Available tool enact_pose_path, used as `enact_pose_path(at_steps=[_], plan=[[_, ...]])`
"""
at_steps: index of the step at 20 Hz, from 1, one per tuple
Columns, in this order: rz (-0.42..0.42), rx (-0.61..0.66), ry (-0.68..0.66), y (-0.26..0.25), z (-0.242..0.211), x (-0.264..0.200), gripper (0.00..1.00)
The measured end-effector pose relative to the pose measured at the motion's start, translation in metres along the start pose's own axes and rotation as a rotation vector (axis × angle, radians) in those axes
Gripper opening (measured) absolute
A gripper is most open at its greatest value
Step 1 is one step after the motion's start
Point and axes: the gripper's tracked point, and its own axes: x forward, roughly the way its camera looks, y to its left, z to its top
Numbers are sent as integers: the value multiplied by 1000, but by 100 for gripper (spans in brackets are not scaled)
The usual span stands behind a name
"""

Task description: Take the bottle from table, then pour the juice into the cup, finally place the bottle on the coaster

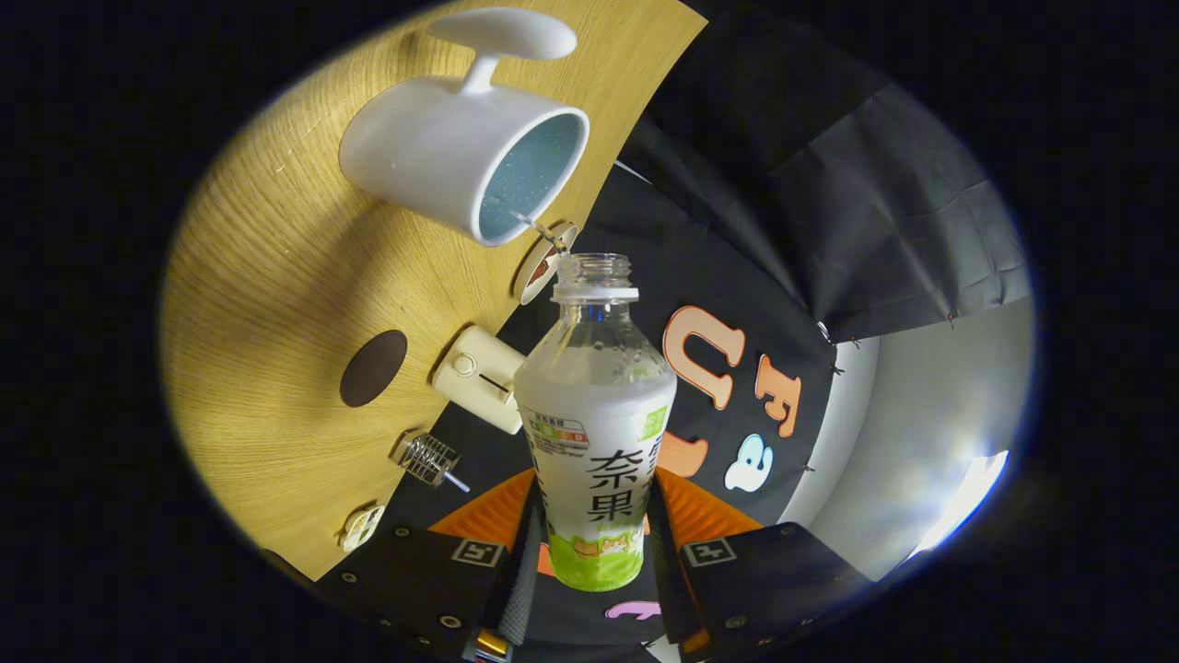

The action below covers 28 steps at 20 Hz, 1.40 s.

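One bottle is being clamped between both fingers of the gripper, which is rolled over so the uncapped mouth is pointing at the white cup on the wooden table. A thin stream is crossing from the mouth into the cup just beyond it, so pickup is judged done and pouring is underway. The dark round coaster, beside the cup and apart from it, is lying bare; placement is remaining.
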Motion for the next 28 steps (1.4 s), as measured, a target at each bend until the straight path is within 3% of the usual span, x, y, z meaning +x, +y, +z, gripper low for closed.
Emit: enact_pose_path(at_steps=[23,28], plan=[[-94,-214,-112,-42,24,8,56],[-77,-179,-107,-38,22,10,56]])
